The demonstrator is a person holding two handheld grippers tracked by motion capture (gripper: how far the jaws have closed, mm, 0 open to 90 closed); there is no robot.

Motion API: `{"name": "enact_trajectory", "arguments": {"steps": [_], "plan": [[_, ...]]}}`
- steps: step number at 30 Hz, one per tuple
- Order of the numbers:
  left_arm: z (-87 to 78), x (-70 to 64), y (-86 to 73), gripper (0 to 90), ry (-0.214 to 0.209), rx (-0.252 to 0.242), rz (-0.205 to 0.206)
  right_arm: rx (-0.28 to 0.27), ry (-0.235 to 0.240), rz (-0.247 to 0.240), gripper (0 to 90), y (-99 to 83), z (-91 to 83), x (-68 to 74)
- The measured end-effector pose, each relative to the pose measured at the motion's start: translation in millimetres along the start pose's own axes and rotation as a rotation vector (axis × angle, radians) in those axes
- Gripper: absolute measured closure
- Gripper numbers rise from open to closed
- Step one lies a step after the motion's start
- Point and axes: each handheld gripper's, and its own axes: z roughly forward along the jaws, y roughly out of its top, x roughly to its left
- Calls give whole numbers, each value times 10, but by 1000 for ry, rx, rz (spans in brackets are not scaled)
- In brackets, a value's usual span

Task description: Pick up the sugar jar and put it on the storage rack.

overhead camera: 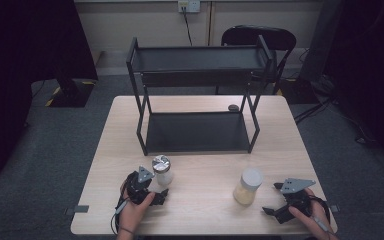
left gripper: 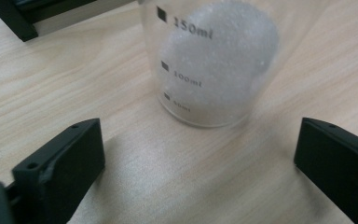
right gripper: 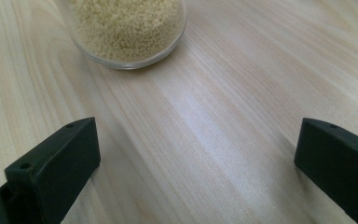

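A clear jar of white grains (overhead camera: 162, 171) with a silver lid stands at the table's near left; its volume marks read 150ml and 100ml in the left gripper view (left gripper: 214, 65). My left gripper (overhead camera: 156, 196) (left gripper: 198, 161) is open just short of it, jaws spread wide and apart from the glass. At the near right stands a jar of yellow grains (overhead camera: 248, 186) (right gripper: 128, 28) with a white lid. My right gripper (overhead camera: 275, 199) (right gripper: 198, 161) is open to the right of that jar, nothing between its jaws.
A black two-tier metal rack (overhead camera: 197, 100) stands at the middle back of the wooden table (overhead camera: 205, 210). A small dark object (overhead camera: 233, 107) lies by the rack's right rear leg. A black chair (overhead camera: 260, 40) stands behind the table.
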Motion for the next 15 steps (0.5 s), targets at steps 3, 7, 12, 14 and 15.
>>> {"name": "enact_trajectory", "arguments": {"steps": [3,7,12,14,15], "plan": [[-6,5,13,19,-5,-10,1,0,0,0,0,0,0,0],[-9,7,47,19,-24,-27,3,0,0,0,0,0,0,0],[27,7,76,19,-31,-46,-6,0,0,0,0,0,0,1],[33,1,84,19,-28,-52,-4,0,0,0,0,0,0,1],[33,1,84,19,-28,-52,-4,0,0,0,0,0,0,1]]}}
